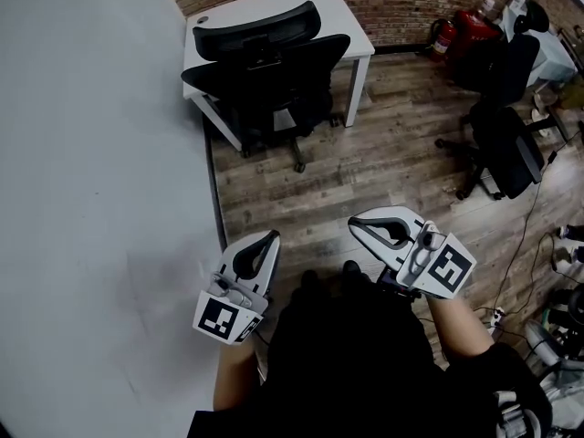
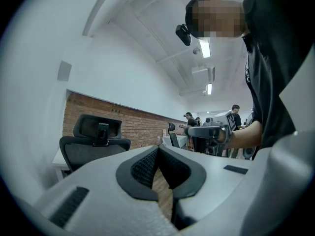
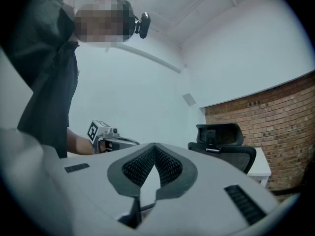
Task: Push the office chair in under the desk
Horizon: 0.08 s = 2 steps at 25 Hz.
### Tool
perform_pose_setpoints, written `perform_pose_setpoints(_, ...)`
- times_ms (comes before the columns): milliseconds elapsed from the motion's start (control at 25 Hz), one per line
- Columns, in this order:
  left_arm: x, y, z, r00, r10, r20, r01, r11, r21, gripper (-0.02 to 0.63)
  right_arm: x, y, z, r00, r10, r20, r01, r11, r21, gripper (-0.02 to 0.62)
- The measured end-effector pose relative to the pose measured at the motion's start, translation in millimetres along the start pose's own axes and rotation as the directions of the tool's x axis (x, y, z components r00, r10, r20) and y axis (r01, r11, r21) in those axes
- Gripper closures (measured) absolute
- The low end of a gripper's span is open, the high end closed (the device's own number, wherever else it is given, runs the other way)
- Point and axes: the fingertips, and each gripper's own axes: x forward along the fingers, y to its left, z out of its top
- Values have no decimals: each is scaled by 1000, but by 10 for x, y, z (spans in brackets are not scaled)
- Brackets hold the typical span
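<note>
Ahead, office chair (image 1: 265, 71) seemingly well beyond left gripper (image 1: 273, 236), right gripper (image 1: 353, 226).

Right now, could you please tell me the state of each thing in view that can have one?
left claw: shut, empty, held clear of the chair.
right claw: shut, empty.
office chair: upright at the desk, base out on the floor, untouched.
desk: standing against the brick wall.
second chair: upright, out on the floor.
</note>
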Motion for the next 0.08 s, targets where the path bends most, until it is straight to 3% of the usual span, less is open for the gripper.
perform_pose_setpoints(80, -70, -19, -15, 1000, -3, -1, 3, 1000, -7, 591, 12, 82, -10, 1000, 3, -8, -3, 1000, 0, 591)
